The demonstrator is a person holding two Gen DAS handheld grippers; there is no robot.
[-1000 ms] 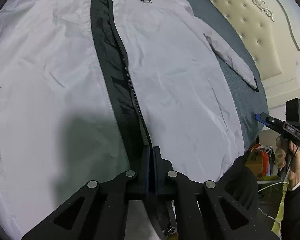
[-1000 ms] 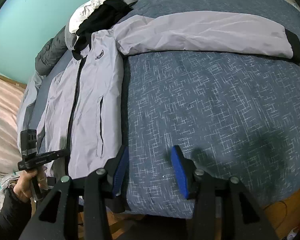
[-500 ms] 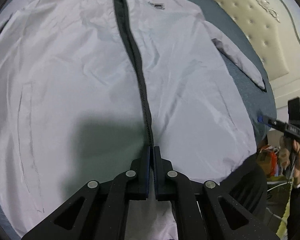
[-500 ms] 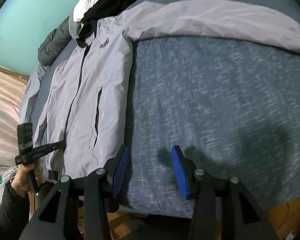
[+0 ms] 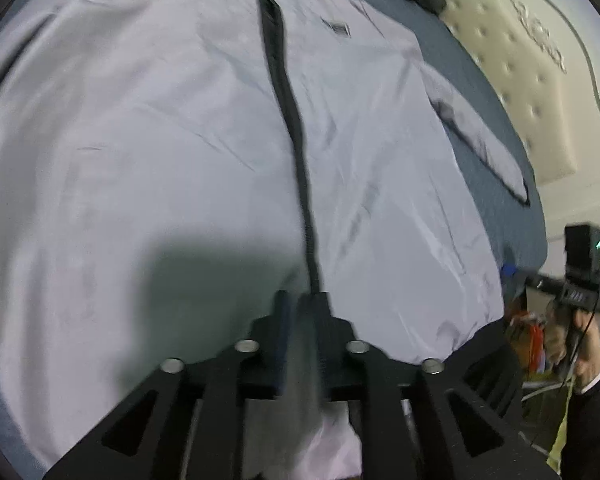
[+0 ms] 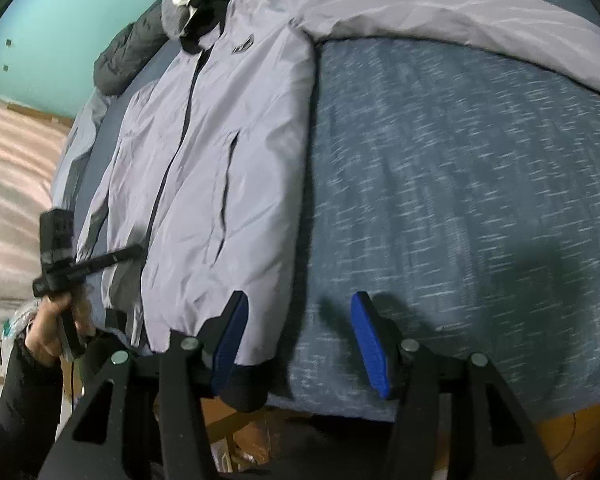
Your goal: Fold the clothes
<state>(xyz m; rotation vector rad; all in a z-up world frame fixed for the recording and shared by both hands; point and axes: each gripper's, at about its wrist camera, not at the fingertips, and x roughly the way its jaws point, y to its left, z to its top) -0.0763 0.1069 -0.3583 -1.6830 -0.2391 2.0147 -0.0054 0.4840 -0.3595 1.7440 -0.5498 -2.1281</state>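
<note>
Your left gripper (image 5: 302, 312) shows a narrow gap, jaws empty, at the hem of the pale grey, crinkled nylon zip-front jacket (image 5: 180, 152) lying flat on the blue heathered woven bedspread (image 6: 440, 168). Your right gripper (image 6: 298, 340) stands wide. The chest logo (image 5: 337, 29) is unreadable.

Left gripper (image 5: 302, 312) shows a narrow gap between its fingers; right gripper (image 6: 296, 336) gapes wide.
</note>
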